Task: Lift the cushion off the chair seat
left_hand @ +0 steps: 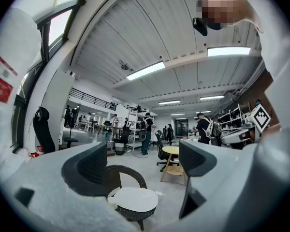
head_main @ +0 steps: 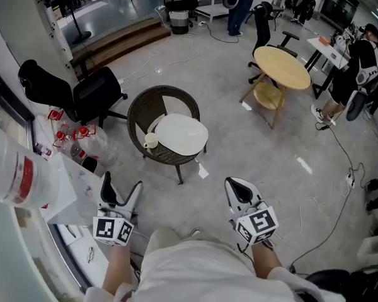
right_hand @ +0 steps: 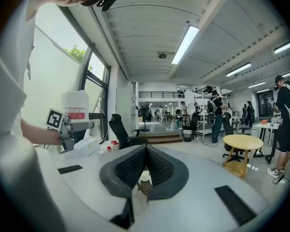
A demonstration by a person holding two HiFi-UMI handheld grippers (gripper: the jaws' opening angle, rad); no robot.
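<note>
A round dark wicker chair (head_main: 152, 109) stands on the grey floor ahead of me, with a white oval cushion (head_main: 181, 134) lying on its seat. A small white object (head_main: 150, 141) sits at the cushion's left edge. My left gripper (head_main: 121, 185) is held short of the chair at the lower left, open and empty. In the left gripper view the cushion (left_hand: 135, 198) and the chair (left_hand: 129, 172) show between the spread fingers (left_hand: 89, 166). My right gripper (head_main: 234, 185) is at the lower right, shut with nothing in it. Its closed pads (right_hand: 135, 166) hide most of the chair.
A round wooden table (head_main: 281, 68) stands at the back right, with a person (head_main: 359, 61) beyond it. A black office chair (head_main: 82, 93) and several bottles (head_main: 75, 137) are left of the wicker chair. A white counter (head_main: 66, 190) with a large jug (head_main: 12, 168) is at my left. A cable (head_main: 340, 168) crosses the floor.
</note>
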